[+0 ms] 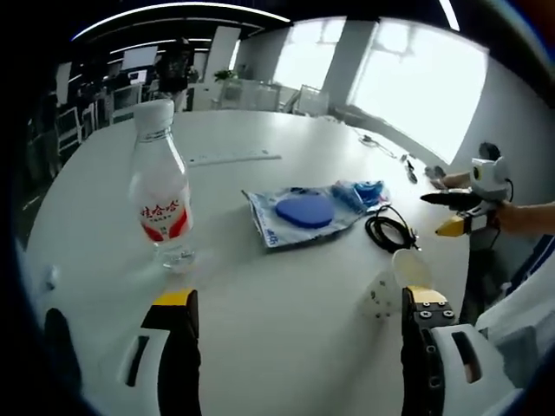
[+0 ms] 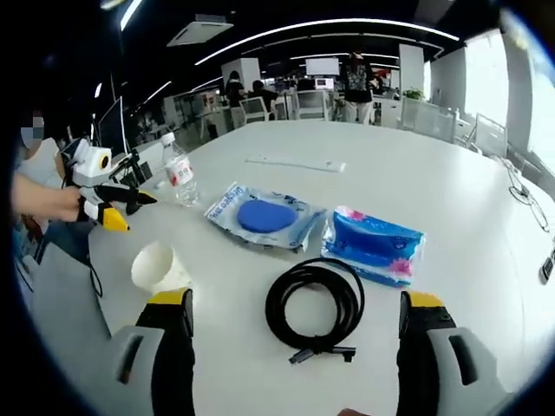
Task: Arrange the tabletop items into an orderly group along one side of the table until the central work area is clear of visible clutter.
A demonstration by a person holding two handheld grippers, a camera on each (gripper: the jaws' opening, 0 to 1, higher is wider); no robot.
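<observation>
Left gripper (image 1: 295, 303) with jaws spread wide and holding nothing, poised over the pale round worktop (image 1: 286, 260); right gripper (image 2: 295, 308) likewise wide open and empty. Ahead of the left jaws and offset toward the left finger: clear plastic water bottle (image 1: 161, 186), upright, long axis vertical, white cap, red-and-white label, rigid and smooth, nearest of all items to this gripper. Just beside the right finger of the same gripper: white paper cup (image 1: 408, 270), tipped on its side, mouth toward the camera, light and easily crushed; in the right gripper view the same cup (image 2: 159, 265) lies just ahead of the left finger. Directly between and just ahead of the right jaws: coiled black cable (image 2: 314, 305), flat loop, limp and rubbery, plug end trailing toward the jaws. Farther ahead, slightly left: translucent crinkled pouch with a blue disc inside (image 2: 264, 215), flat, long axis running across the line of the jaws. Ahead and to the right: soft blue tissue packet (image 2: 375, 243), glossy film, compressible, touching or nearly touching the pouch. Well beyond: thin pale strip (image 2: 295, 163) lying flat. Judged nearest pairings: bottle for the left gripper, cable for the right, cup reachable by either.
</observation>
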